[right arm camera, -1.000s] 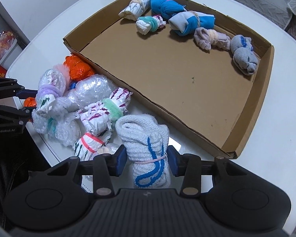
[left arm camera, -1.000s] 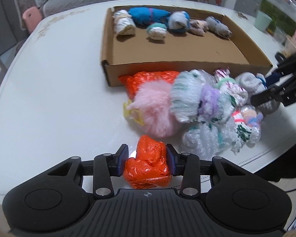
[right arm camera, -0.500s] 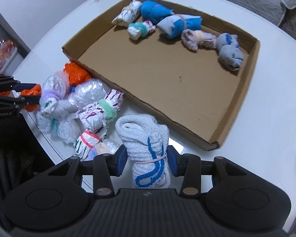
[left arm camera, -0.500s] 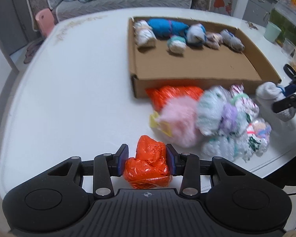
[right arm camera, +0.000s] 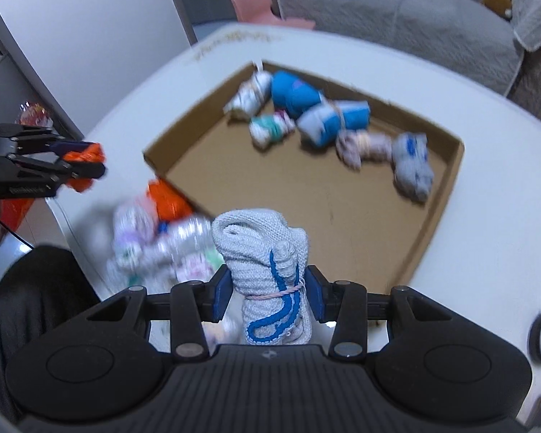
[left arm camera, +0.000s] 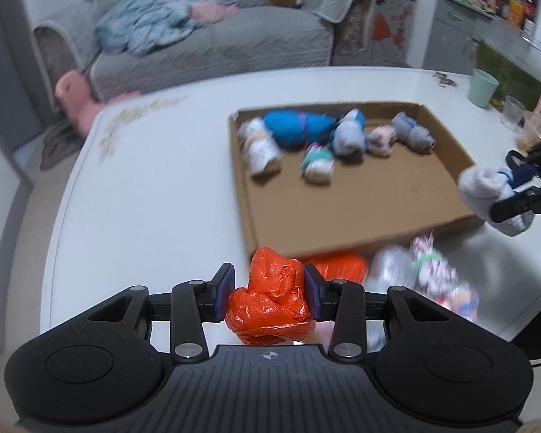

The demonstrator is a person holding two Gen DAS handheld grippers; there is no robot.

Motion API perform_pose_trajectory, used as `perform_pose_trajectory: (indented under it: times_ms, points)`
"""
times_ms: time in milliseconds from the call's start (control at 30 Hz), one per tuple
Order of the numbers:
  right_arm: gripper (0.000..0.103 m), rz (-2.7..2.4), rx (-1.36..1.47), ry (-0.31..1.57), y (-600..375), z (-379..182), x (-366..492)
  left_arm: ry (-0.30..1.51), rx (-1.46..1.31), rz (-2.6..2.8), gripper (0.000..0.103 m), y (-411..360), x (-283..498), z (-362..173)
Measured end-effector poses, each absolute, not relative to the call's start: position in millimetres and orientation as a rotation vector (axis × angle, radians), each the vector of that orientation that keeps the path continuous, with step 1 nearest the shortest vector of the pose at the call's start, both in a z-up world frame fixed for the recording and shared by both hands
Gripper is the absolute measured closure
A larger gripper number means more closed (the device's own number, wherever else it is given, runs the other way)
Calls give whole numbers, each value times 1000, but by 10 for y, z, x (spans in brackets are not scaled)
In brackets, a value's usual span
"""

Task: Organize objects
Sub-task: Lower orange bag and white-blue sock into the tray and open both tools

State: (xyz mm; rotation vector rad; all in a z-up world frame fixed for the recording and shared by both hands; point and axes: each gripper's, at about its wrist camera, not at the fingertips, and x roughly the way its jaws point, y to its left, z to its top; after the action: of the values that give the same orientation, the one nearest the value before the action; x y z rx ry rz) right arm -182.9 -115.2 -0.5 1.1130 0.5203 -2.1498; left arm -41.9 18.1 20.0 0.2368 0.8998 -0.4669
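The left tool [left arm camera: 268, 297] pinches a crumpled orange plastic-film bundle [left arm camera: 270, 303] across its middle, held up clear of the white glossy surface [left arm camera: 144, 198]. It looks light, crinkly and slick, so a squeeze through the bulk suits it best. The right tool [right arm camera: 267, 297] clamps a rolled grey knitted sock with blue trim [right arm camera: 267, 270] at its waist, right by the thin band (soft, springy, grippy knit, and unlikely to slip). Ahead lies the shallow brown cardboard tray [right arm camera: 440, 216], stiff-walled, with rolled sock bundles [right arm camera: 328, 122] lined along its far side. More film-wrapped bundles [right arm camera: 151, 238] sit heaped just outside the near wall.
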Motion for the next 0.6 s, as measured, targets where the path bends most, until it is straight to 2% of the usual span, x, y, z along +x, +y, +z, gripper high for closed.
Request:
perform_pose_trajectory:
  times_ms: [200, 600]
  points:
    - [63, -2131, 1073, 524, -1483, 48, -2103, 902, 275, -529, 56, -241, 20, 131]
    - [63, -2052, 1113, 646, -2114, -433, -2741, 992, 234, -521, 55, -584, 606, -421]
